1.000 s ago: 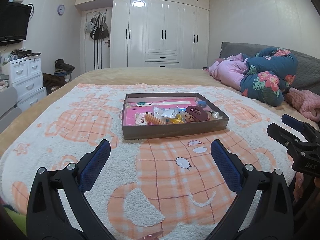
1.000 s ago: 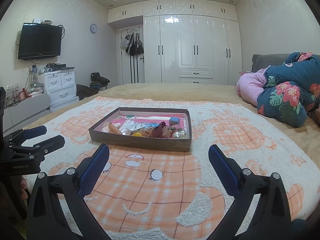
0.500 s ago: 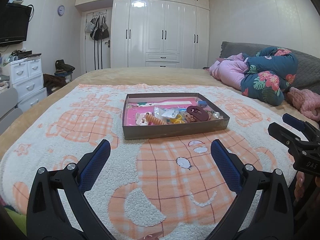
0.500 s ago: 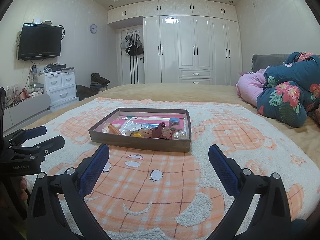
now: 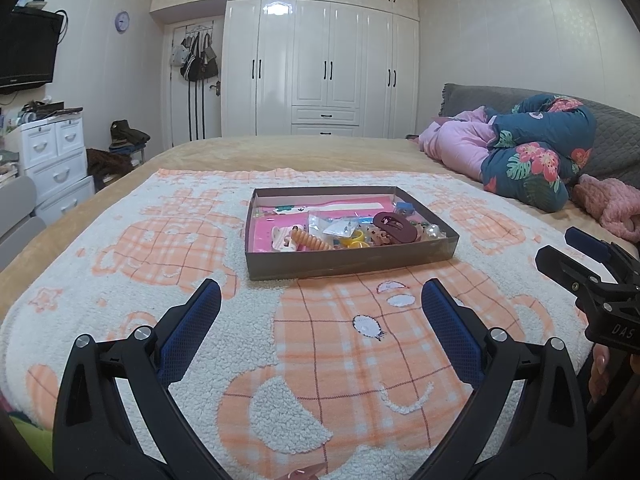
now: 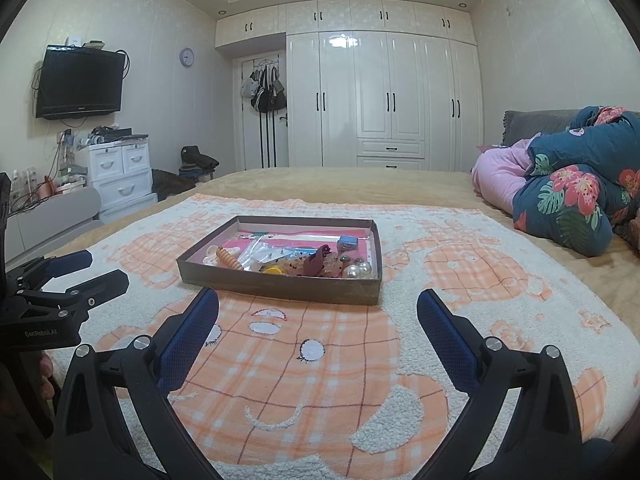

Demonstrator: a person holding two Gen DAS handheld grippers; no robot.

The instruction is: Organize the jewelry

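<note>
A shallow brown box (image 5: pixel 348 264) (image 6: pixel 280 286) with a pink lining lies on the orange-and-white blanket (image 5: pixel 320 360) in the middle of the bed. Inside it sit a dark red hair claw (image 5: pixel 394 222) (image 6: pixel 316 262), an orange spiral tie (image 5: pixel 312 240) (image 6: pixel 229 258), clear packets (image 5: pixel 340 226), a yellow ring (image 5: pixel 356 236), pearl beads (image 6: pixel 360 270) and a blue piece (image 6: pixel 347 243). My left gripper (image 5: pixel 320 296) hangs open over the blanket, well short of the box. My right gripper (image 6: pixel 318 304) is open too, just in front of the box's near wall. Both hold nothing.
Rolled floral and pink quilts (image 5: pixel 528 156) (image 6: pixel 568 192) lie at the bed's right side. White drawers (image 6: pixel 120 172) and a wall television (image 6: pixel 80 82) stand to the left, with a white wardrobe (image 5: pixel 328 72) behind. Each gripper shows at the edge of the other's view.
Both views have shifted only slightly. Both grippers stay open and empty, and the box and its contents have not moved.
</note>
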